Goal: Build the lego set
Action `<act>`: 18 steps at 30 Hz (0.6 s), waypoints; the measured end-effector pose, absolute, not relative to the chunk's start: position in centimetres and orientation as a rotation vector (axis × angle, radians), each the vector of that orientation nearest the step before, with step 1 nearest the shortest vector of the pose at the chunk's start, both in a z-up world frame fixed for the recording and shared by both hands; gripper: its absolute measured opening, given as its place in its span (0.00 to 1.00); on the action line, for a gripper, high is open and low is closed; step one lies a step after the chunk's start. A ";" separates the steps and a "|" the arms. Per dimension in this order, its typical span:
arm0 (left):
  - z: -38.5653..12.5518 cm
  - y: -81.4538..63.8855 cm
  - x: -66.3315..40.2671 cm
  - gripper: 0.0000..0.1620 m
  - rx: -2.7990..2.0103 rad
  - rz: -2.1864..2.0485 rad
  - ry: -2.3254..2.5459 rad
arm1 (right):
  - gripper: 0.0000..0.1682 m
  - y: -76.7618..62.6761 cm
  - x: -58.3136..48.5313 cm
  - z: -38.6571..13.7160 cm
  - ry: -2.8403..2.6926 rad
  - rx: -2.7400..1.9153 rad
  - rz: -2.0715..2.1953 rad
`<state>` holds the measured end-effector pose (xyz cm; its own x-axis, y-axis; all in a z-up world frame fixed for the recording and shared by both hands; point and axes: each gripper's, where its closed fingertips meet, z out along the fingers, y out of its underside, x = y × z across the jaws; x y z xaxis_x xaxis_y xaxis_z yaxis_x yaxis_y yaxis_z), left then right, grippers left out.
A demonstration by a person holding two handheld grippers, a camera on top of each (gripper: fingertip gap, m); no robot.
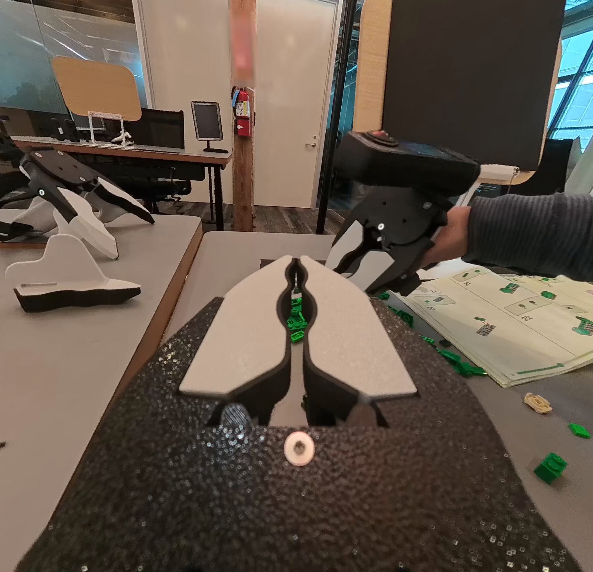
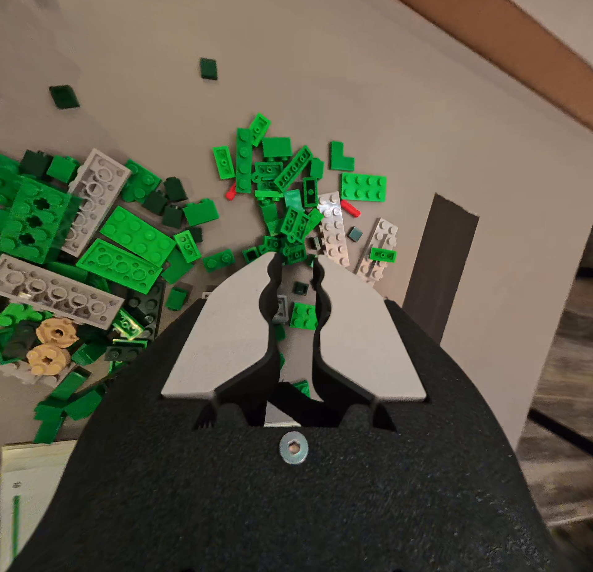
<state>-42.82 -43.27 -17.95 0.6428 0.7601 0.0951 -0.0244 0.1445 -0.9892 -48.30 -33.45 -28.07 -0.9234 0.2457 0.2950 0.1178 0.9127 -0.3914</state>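
Observation:
My left gripper (image 1: 296,261) is shut with its fingertips touching and nothing between them. It is held above the grey table (image 1: 224,261). Green lego bricks (image 1: 296,319) show through the gap lower down between its fingers. My right gripper (image 2: 296,261) is open and empty, pointing down just above a small heap of green bricks (image 2: 290,216). It also shows in the left wrist view (image 1: 349,276), held by a hand in a grey sleeve. Two grey plates (image 2: 333,229) and a red pin (image 2: 349,207) lie beside the heap.
A bigger pile of green plates (image 2: 136,236), grey plates (image 2: 96,200) and tan round pieces (image 2: 56,332) lies to the left. The instruction booklet (image 1: 513,325) lies open at the right, with loose green bricks (image 1: 548,468) nearby. Spare gripper parts (image 1: 70,280) sit on the neighbouring table. Left tips to right tips: about 15 centimeters. Between my right fingertips and the red pin (image 2: 349,207) there is roughly 4 centimeters.

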 end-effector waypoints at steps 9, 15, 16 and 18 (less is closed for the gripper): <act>-17.9 -43.4 -42.8 0.00 -1.312 0.634 -0.703 | 0.01 -33.9 -48.2 -28.0 -2.672 -0.018 0.394; -17.9 -43.5 -43.0 0.00 -1.298 0.624 -0.714 | 0.00 -33.0 -47.7 -27.5 -2.707 -0.126 0.405; -17.9 -43.5 -43.0 0.00 -1.298 0.626 -0.714 | 0.00 -33.1 -47.3 -27.3 -2.725 -0.154 0.440; -17.8 -43.5 -42.9 0.00 -1.297 0.630 -0.711 | 0.02 -33.4 -46.3 -27.1 -2.782 -0.218 0.516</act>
<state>-42.94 -43.51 -17.84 0.6377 0.7618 0.1140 -0.0215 0.1656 -0.9860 -46.30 -33.38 -27.05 -0.9425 0.2017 0.2663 0.0929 0.9239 -0.3712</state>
